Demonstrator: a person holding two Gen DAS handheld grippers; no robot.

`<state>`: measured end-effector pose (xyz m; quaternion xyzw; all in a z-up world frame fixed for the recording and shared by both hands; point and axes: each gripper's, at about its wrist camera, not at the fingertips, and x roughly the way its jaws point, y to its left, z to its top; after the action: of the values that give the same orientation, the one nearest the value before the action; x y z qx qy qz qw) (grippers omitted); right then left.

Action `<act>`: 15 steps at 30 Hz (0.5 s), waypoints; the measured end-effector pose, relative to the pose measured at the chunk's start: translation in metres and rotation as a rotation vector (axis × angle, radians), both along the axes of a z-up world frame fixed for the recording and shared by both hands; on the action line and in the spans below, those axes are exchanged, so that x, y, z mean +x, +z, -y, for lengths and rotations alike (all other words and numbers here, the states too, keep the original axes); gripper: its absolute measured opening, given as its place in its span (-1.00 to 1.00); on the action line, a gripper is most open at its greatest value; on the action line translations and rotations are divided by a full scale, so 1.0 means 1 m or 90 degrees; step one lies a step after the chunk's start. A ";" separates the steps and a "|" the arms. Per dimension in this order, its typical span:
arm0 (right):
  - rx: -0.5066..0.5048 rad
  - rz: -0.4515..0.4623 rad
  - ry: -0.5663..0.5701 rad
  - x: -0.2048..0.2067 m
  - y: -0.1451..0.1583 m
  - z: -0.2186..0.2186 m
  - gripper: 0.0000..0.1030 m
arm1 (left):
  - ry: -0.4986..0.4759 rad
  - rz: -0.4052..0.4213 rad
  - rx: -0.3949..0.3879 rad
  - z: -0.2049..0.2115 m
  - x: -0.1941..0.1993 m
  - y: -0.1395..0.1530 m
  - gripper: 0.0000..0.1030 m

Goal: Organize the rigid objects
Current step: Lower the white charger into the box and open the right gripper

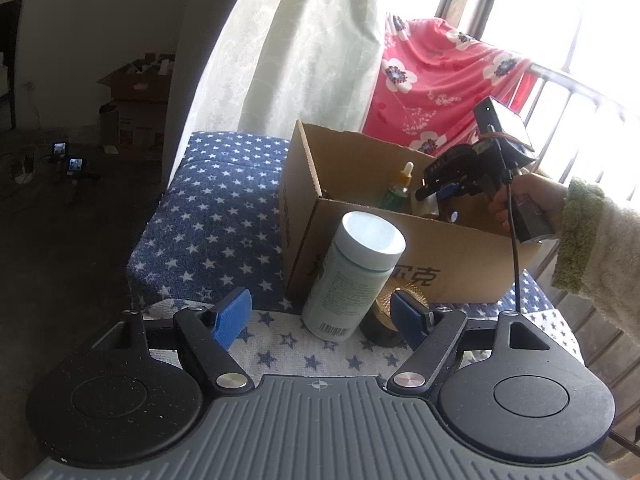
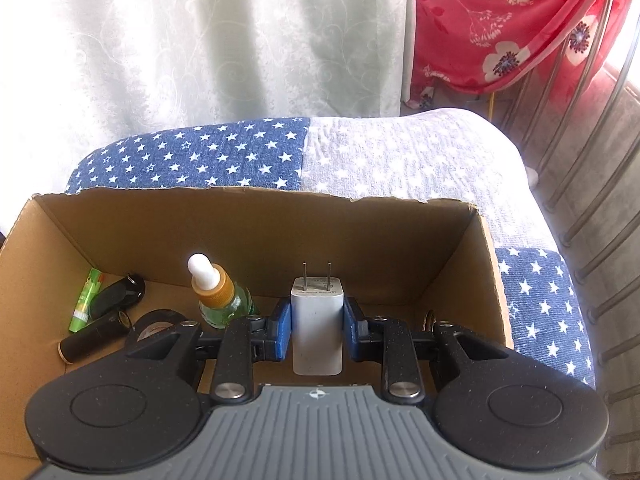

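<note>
Right tongs (image 2: 317, 330) clamp charger (image 2: 317, 322) | box rim (image 2: 256, 193) beyond

Box (image 1: 400, 264) sits on the cushion (image 1: 216, 216), toward its right edge. Bottle (image 1: 352, 276) stands just before the box's front wall, tape roll (image 1: 384, 326) right of it. In box: dropper bottle (image 2: 216, 292) mid-left, tube (image 2: 86, 300) at left wall, charger (image 2: 318, 320) centre.

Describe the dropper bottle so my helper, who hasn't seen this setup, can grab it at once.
Find the open cardboard box on the star-patterned blue cloth. Inside, left of the white charger in the right gripper, stands the dropper bottle. Its white bulb, amber collar and green glass mark it out; the neighbours lie flat.
</note>
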<state>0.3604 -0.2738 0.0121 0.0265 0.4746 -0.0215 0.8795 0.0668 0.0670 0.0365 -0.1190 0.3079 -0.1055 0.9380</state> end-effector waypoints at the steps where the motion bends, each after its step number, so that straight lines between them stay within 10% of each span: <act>1: 0.004 0.001 0.002 0.003 -0.002 -0.001 -0.44 | 0.001 0.000 -0.001 -0.001 0.000 0.000 0.49; 15: -0.032 -0.031 0.005 0.004 0.001 -0.006 -0.43 | -0.003 0.000 -0.010 -0.003 0.000 -0.001 0.49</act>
<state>0.3641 -0.2678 0.0131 0.0021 0.4953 -0.0306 0.8682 0.0671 0.0700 0.0351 -0.1258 0.3070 -0.1101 0.9369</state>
